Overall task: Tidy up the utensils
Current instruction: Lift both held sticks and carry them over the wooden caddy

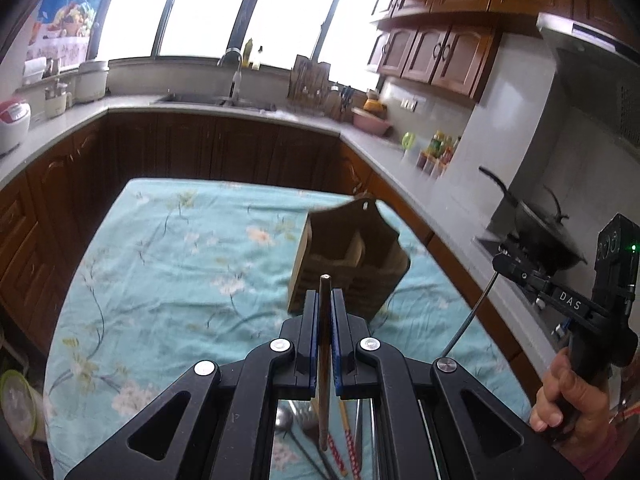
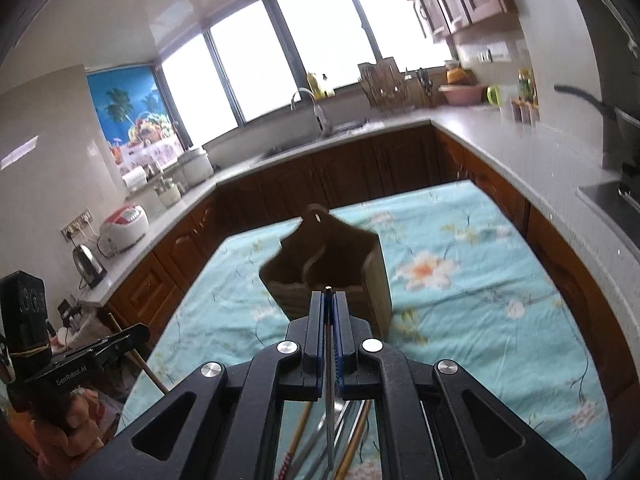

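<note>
My left gripper (image 1: 325, 294) is shut on a brown wooden chopstick (image 1: 325, 360), whose tip pokes up past the blue pads. Beyond it a wooden utensil holder (image 1: 348, 256) with two compartments stands on the table's teal floral cloth (image 1: 180, 264). My right gripper (image 2: 328, 296) is shut on a thin metal chopstick (image 2: 329, 420), and the same holder (image 2: 332, 264) stands just ahead of it. In the left wrist view the right gripper (image 1: 502, 262) shows at the right edge, held by a hand (image 1: 568, 396). The left gripper (image 2: 138, 334) shows at the lower left of the right wrist view.
Below the grippers lie loose utensils: a metal spoon (image 1: 285, 420), red-patterned chopsticks (image 1: 352, 448) and more sticks (image 2: 356, 440). A grey counter wraps around the table, with a sink (image 1: 200, 98), a black wok (image 1: 540, 236), bottles (image 1: 440, 152) and a rice cooker (image 2: 124, 220).
</note>
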{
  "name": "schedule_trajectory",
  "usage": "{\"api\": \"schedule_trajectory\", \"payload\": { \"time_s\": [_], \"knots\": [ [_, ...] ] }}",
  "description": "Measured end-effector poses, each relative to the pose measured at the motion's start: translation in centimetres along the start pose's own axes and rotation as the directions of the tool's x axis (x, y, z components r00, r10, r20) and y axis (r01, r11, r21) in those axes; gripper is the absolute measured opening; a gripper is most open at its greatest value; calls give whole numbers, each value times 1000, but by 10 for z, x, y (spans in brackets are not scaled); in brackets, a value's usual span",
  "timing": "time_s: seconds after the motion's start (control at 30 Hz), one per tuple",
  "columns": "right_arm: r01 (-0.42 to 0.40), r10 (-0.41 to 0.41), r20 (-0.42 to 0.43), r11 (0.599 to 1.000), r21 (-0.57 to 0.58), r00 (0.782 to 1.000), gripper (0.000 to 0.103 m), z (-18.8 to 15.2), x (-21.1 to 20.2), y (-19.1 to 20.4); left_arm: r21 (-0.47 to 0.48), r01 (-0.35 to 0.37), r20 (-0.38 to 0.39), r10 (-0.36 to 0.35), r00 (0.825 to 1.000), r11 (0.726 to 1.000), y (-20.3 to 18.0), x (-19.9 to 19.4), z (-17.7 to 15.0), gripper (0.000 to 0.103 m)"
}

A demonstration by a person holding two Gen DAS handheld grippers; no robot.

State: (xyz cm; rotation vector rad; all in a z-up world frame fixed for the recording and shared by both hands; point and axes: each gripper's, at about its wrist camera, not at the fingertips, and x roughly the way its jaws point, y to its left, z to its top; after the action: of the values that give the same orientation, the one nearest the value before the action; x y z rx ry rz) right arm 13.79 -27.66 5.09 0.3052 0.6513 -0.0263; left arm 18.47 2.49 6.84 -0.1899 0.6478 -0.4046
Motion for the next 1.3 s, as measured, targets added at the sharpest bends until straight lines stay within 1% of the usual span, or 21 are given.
{"api": "schedule_trajectory", "payload": {
  "time_s": [0.27,0.5,0.7,0.93,1.03,1.1,1.17,1.3],
  "knots": [
    [7,-4,97,1000,-28,995,4,34,-5,7,10,-2,89,1,996,1000,-4,-3,19,4],
    [12,-9,149,1000,-20,989,3,53,-4,3,-1,2,131,-2,991,1000,-2,15,31,4],
    [14,-12,198,1000,-10,980,4,74,2,-1,-16,4,171,-1,985,1000,3,33,49,4],
    [19,-14,254,1000,-16,967,4,95,13,-2,-45,5,215,5,977,999,7,61,67,4],
    [21,-16,268,1000,-14,963,4,103,18,-5,-69,19,243,-2,970,997,9,73,76,4],
    [24,-20,282,1000,-9,959,4,106,21,-7,-67,14,266,5,964,998,9,83,80,4],
    [33,-30,294,999,-5,955,4,110,25,-10,-63,4,280,14,960,998,8,98,85,4],
    [50,-48,297,999,2,954,4,112,39,-15,-64,-12,289,31,957,998,7,131,80,4]
  ]
}}
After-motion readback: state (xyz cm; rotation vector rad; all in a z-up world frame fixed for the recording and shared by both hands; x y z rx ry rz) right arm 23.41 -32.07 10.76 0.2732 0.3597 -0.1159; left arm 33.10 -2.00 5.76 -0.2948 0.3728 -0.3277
